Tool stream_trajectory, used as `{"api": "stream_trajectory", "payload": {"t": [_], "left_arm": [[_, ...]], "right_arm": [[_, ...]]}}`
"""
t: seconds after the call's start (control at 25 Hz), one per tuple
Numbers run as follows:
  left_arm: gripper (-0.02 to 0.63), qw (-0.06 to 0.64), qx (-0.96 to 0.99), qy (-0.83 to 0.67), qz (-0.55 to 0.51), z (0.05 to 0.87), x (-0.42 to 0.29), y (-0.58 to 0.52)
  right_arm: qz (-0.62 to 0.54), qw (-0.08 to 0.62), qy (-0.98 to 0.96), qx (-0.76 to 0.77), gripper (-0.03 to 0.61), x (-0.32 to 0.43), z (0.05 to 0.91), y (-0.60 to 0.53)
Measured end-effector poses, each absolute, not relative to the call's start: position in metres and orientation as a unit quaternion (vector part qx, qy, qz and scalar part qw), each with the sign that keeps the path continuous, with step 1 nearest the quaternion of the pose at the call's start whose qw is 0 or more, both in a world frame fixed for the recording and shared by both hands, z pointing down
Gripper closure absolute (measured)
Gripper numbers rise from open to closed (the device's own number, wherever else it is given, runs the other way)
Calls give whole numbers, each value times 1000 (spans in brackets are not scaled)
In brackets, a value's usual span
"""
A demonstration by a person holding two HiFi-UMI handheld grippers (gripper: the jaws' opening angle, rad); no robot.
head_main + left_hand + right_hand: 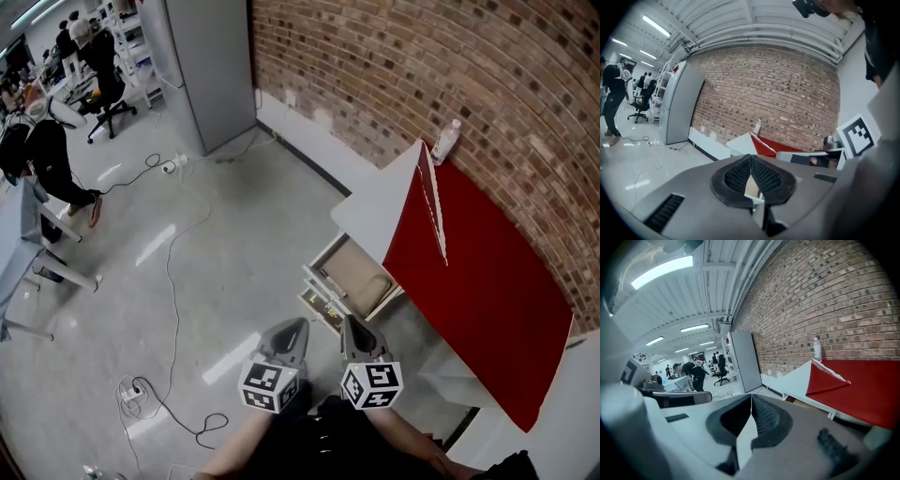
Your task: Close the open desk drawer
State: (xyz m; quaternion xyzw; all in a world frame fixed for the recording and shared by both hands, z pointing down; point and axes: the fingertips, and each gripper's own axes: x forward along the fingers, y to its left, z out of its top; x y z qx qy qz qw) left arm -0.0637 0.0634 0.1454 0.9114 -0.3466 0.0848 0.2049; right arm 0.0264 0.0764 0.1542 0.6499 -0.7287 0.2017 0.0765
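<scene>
**Closing the Drawer: Approach and Push**

The left gripper and right gripper are held side by side above the floor, just short of the desk. Each has its jaws fully together, pad against pad, with nothing held. This suits the step, because closed jaws make a blunt, stiff pusher.

The open desk drawer projects from under the near end of the white desktop, beside the hanging red cloth. Its pale interior faces up and its front panel faces the grippers. Something with small items sits just below it. Whether that is a second drawer cannot be told.

Recommended procedure, as a judgement from this position:

1. Neither gripper touches the drawer yet. Bring one or both tips to the front panel, near its middle.
2. Keep the tips below the panel's top edge, or they may slide over it into the open box.
3. Push straight along the drawer's travel, toward the desk. An off-centre push is likely to rack the drawer on its runners.
4. Ease off near the end of travel, as a bottle stands on the desktop by the brick wall.
5. Mind the cable trailing across the floor.
</scene>
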Motion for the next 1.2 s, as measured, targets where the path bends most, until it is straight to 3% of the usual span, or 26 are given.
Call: {"api": "stream_trajectory", "payload": {"t": [0.68, 1.2], "left_arm": [[603, 308, 904, -280, 98, 234, -37, 12], [603, 444, 846, -295, 9, 325, -16, -20]], "right_arm": [[117, 119, -786, 595, 566, 32, 181, 7], [104, 126, -807, 567, 566, 44, 264, -39]]}}
